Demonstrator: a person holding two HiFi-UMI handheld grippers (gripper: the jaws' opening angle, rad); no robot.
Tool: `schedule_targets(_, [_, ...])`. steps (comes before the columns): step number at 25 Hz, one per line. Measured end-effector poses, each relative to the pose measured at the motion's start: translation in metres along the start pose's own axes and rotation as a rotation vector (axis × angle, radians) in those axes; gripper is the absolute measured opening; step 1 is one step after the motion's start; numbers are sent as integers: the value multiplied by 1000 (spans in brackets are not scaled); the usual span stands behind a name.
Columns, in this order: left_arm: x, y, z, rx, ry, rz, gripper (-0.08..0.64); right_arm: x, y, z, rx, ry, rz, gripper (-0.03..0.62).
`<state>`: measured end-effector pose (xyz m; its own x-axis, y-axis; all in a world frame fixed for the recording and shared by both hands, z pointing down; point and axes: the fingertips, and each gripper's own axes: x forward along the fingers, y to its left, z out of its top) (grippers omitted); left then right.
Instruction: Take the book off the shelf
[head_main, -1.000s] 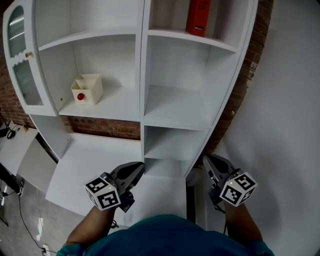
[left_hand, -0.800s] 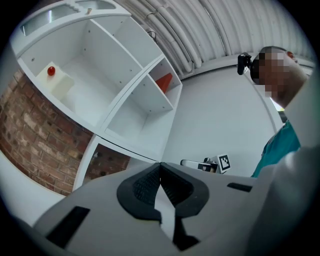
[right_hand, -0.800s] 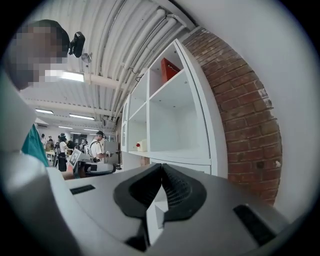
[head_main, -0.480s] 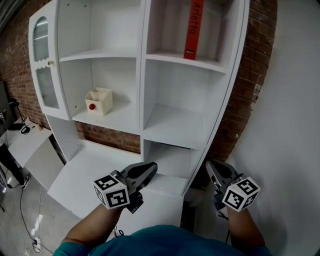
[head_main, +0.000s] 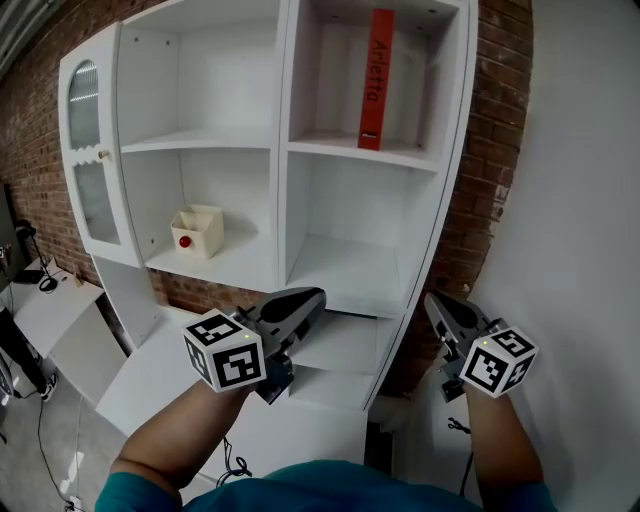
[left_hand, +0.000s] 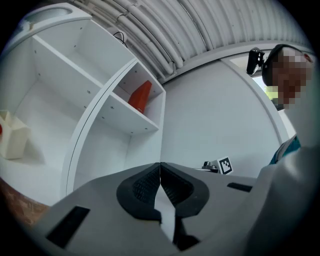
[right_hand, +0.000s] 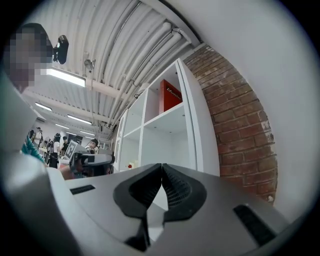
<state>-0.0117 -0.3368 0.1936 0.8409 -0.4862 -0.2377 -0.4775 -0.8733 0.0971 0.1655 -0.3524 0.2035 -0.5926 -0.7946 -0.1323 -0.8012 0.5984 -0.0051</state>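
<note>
Red book (head_main: 375, 80) upright on top shelf (head_main: 330, 141).
Jaws pressed together, empty, on left gripper (head_main: 317, 297) and right gripper (head_main: 433, 299); only head view shows room flanking book.

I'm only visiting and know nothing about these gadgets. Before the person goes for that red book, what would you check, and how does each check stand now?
1. Red book stands upright in the top right compartment of the white shelf unit: ok.
2. Room beside the book for jaws: ok, nothing else shows in that compartment.
3. Left gripper empty: ok, jaws together, nothing between.
4. Right gripper empty: ok, same.
5. Jaws open enough to take the book: not ok, both are shut.
6. Grippers up at the book: not ok, both hang well below its shelf.
</note>
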Motion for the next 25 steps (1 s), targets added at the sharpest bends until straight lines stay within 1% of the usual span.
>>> schedule_targets(3, [13,0,30,59,-1,13,17,6,-4,29,-28,-20,-13,23])
schedule_targets(8, [39,-1,89,158,11,33,17,18,-5,85,-123,-62,-31,23])
schedule_targets(14, [76,-7,161,270,20,82,17,33,-2,146,-184,-94,-33,22])
schedule_targets(16, [89,-5,182,302,22,107,17,37,-1,162,-200,-103,-37,23])
schedule_targets(19, [105,3,213,343,17,167,20,39,-2,183,-215,-117,-43,23])
schedule_targets(21, [116,11,229,342,17,205,50,41,-3,196,-208,-124,-37,23])
schedule_targets(23, [128,20,242,331,22,239,110,43,-5,207,-196,-130,-33,23])
schedule_targets(25, [140,27,250,331,34,272,150,44,-7,214,-195,-139,-36,23])
